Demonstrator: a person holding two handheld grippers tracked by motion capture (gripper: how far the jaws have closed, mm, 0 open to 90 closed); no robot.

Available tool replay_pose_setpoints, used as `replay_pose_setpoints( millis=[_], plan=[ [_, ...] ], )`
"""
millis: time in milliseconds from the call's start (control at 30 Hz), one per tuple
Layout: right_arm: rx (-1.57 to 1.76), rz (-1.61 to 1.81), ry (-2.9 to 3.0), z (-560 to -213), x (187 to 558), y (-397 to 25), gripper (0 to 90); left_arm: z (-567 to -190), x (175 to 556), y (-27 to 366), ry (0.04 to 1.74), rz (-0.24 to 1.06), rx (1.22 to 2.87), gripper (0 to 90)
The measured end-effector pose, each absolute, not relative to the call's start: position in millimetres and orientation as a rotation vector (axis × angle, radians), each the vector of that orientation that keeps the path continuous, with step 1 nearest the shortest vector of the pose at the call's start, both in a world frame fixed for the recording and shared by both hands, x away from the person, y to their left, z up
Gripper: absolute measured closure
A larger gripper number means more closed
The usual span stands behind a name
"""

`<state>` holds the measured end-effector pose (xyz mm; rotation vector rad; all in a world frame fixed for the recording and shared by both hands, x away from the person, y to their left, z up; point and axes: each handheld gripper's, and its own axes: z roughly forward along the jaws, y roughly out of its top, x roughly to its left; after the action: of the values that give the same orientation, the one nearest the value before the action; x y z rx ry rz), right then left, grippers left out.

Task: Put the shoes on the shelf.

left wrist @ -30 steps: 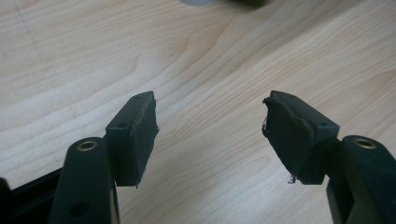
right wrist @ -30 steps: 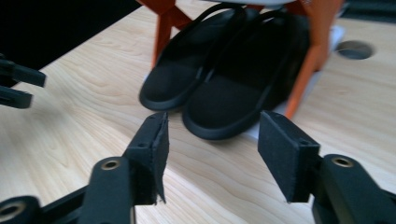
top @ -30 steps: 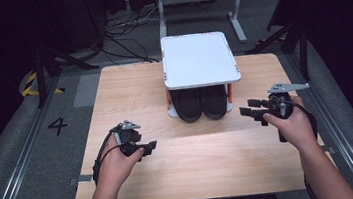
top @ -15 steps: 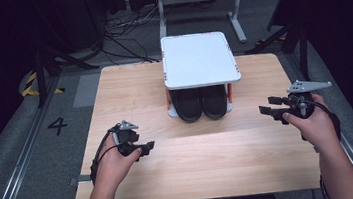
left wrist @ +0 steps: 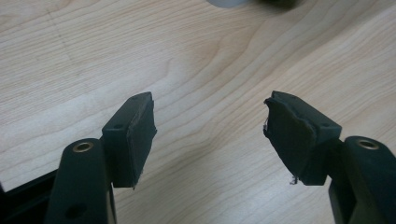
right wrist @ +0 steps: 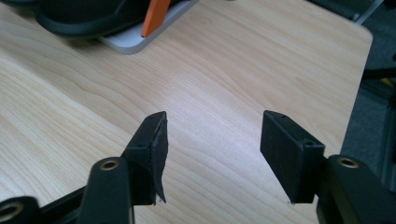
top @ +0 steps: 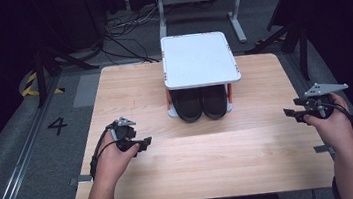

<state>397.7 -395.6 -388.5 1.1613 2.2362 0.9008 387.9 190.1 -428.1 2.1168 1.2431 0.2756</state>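
Since a second ago the right gripper [top: 301, 114] has been drifting outward, from a spot near the shoes to the table's right edge, while the left gripper [top: 141, 145] is staying about where it was, over the near left part of the table [top: 272, 159]. Both are hanging open and gripping nothing; in each gripper view the two black jaws are standing wide apart with bare wood showing between them.

Close up, the left gripper [left wrist: 210, 133] is showing matte, blocky pads [left wrist: 133, 135], the one on its right frayed and ragged along its edge, with small brass-coloured rivets in the rounded arms behind. On the right gripper [right wrist: 212, 156] the pads [right wrist: 287, 154] are looking flatter and squarer.

Ahead of the jaws of both grippers, a pair of black shoes [top: 207, 103] is sitting side by side under a small rack [top: 200, 59]. That rack is a flat white rectangular shelf with rounded corners, carried on orange posts over a pale grey base. Smooth and dark, the shoes are pointing their rounded ends toward the person, their long axes running straight from the near edge of the table to the far edge. In the right gripper view a black sole [right wrist: 84, 21] and one orange post [right wrist: 154, 16] are resting on the grey base [right wrist: 135, 42], up and to the left of the jaws.

Light wood with long wavy grain is running across the tabletop.
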Motion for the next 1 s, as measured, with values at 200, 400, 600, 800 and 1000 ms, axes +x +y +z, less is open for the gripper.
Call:
replay_pose_setpoints(
  millis=[200, 400, 600, 800, 1000],
  plan=[
    [1.251, 0.943, 2.234, -408.6, 405.2, -407.3, 38.4, -435.5, 392.4, 198.3, 1.282, 0.277, 2.098, 33.6],
    [1.304, 0.95, 2.226, -428.9, 409.7, -420.3, 38.4, -444.4, 397.8, 199.7, 1.301, 0.27, 2.095, 33.5],
    [1.317, 0.956, 2.206, -451.8, 412.4, -428.8, 38.3, -453.5, 404.0, 197.3, 1.286, 0.268, 2.095, 33.4],
    [1.299, 0.949, 2.211, -470.1, 415.4, -426.8, 38.3, -460.2, 407.0, 193.8, 1.26, 0.262, 2.101, 32.8],
    [1.283, 0.945, 2.21, -475.6, 416.8, -424.0, 38.3, -464.4, 408.4, 195.2, 1.26, 0.272, 2.102, 32.6]
  ],
)
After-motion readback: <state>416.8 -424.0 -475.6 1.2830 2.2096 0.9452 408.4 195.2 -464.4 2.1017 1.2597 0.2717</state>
